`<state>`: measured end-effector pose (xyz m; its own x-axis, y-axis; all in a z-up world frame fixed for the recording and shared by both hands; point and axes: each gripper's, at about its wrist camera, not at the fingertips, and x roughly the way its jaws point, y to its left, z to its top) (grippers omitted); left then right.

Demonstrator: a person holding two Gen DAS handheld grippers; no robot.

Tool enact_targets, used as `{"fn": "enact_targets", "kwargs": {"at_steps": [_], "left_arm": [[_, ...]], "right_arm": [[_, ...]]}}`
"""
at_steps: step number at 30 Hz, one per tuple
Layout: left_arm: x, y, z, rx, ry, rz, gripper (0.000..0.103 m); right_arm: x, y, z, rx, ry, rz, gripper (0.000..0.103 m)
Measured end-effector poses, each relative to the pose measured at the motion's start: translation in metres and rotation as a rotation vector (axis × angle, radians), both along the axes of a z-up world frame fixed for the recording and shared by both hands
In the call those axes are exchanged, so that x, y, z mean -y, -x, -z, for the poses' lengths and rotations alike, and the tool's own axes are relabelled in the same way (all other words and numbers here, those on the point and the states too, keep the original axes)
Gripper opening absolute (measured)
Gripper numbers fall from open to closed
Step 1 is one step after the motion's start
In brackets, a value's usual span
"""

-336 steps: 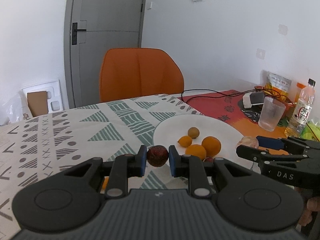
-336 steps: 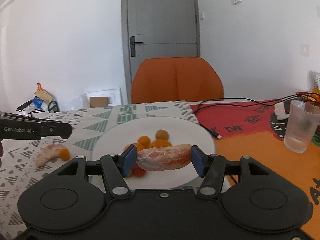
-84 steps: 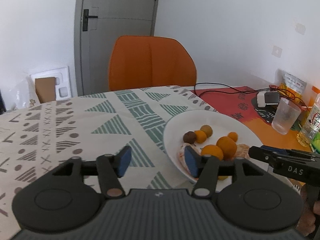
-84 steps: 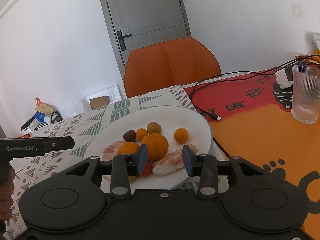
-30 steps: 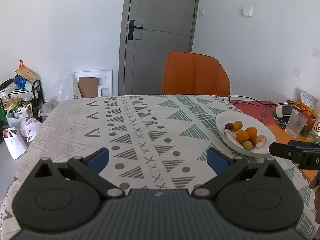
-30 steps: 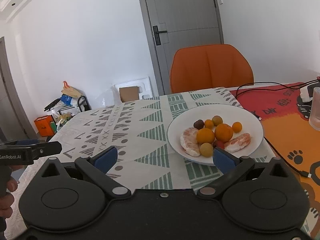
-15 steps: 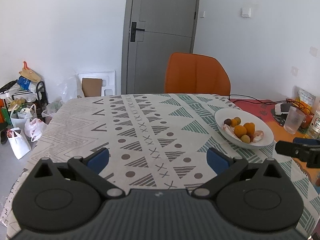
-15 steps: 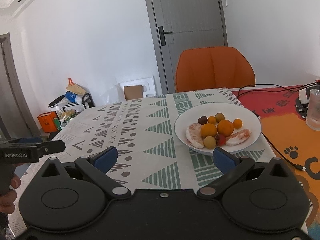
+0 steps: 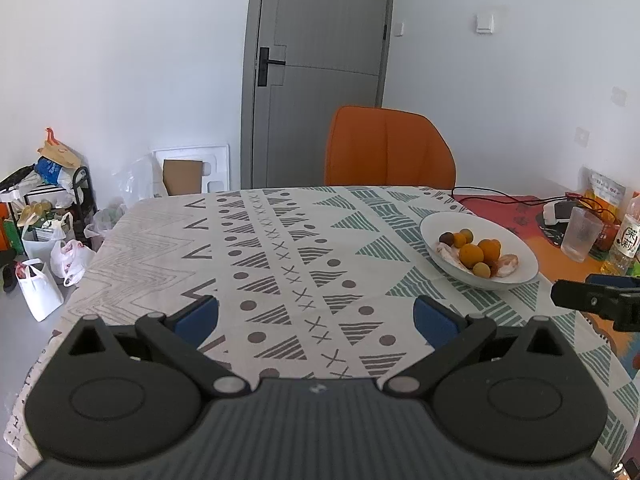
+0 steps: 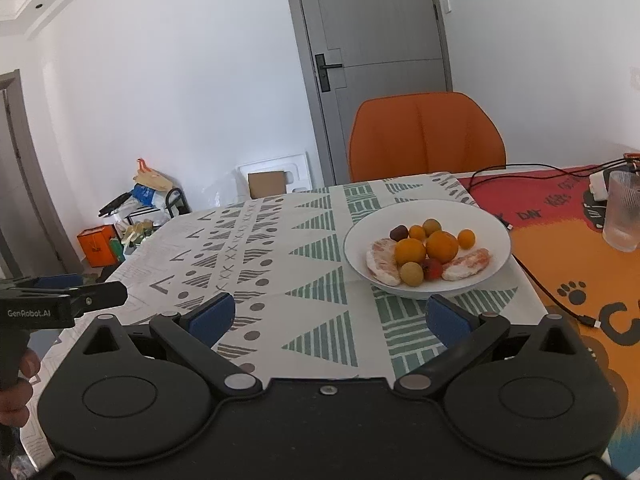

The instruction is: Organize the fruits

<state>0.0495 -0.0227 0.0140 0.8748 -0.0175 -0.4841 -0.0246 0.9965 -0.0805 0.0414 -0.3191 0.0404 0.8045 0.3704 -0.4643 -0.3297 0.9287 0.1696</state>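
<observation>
A white bowl (image 10: 492, 224) sits on the patterned tablecloth and holds several fruits: two oranges (image 10: 441, 246), small kumquats, a dark plum (image 10: 398, 233), a red fruit and two peeled pomelo segments (image 10: 466, 263). The bowl also shows in the left wrist view (image 9: 516, 248), at the right. My right gripper (image 10: 327, 314) is open and empty, held back from the bowl over the near table edge. My left gripper (image 9: 316, 316) is open and empty, further left over the cloth. Each gripper shows at the edge of the other's view.
An orange chair (image 10: 426, 140) stands behind the table. A ribbed glass (image 10: 622, 210), a bottle (image 9: 628, 236), snack bags and a black cable (image 10: 560, 300) lie on the orange mat at the right. Bags and boxes crowd the floor at the left (image 9: 40, 240).
Both grippers have pulled back from the bowl, wide open and empty. The plum and pomelo segment held earlier now lie in the bowl.
</observation>
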Motion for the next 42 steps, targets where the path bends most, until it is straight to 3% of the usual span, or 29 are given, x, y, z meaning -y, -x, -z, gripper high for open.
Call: {"fn": "enact_targets", "kwargs": {"at_steps": [42], "left_arm": [[-0.0035, 0.0031, 0.0044, -0.012, -0.005, -0.004, 0.103]], "right_arm": [[-0.0070, 0.0016, 0.0050, -0.003, 0.016, -0.020, 0.103]]}}
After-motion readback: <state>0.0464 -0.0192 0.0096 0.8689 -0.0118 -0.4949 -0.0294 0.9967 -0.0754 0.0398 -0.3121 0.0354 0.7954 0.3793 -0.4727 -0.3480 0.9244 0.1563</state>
